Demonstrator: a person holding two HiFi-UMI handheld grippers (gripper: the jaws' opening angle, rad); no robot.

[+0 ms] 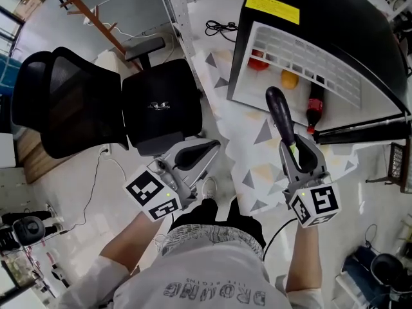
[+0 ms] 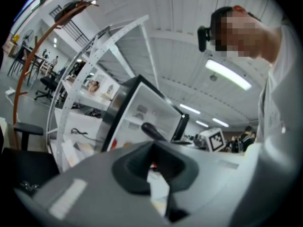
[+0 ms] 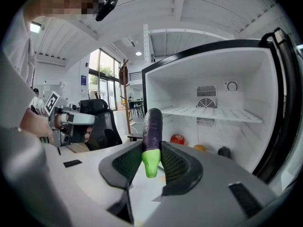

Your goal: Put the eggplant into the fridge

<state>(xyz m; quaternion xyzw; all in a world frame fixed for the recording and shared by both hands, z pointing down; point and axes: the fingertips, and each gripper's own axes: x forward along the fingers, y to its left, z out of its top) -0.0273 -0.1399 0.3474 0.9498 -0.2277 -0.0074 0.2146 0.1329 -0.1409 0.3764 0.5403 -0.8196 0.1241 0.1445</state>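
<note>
White glossy floor (image 1: 71, 37) spreads under the person, with a triangle-patterned mat (image 1: 257, 172) lying below and ahead of both grippers. Ahead of the right gripper (image 3: 151, 149) stands the black fridge (image 1: 335, 18), its door (image 3: 285, 103) swung open off to that gripper's right and its white inside facing the gripper.

The right gripper is clamped on the eggplant (image 3: 152, 124). Its two pads press the sides just above the green stem end, which hangs down between them toward the camera. The dark purple body sticks out past the fingertips, pointing at the open fridge. The eggplant is outside the fridge, in front of the opening.

Inside, beyond the eggplant's tip, a white shelf (image 3: 213, 113) runs across. Below it sit a red round fruit (image 3: 178, 139), an orange one (image 3: 200, 148) and a dark bottle (image 1: 315, 105) with a red cap.

The left gripper (image 1: 209, 148) is off to the right gripper's left, well apart from it. Its jaws are together with nothing between them. A black office chair (image 1: 96, 102) stands just beyond and to the left of its tips.
</note>
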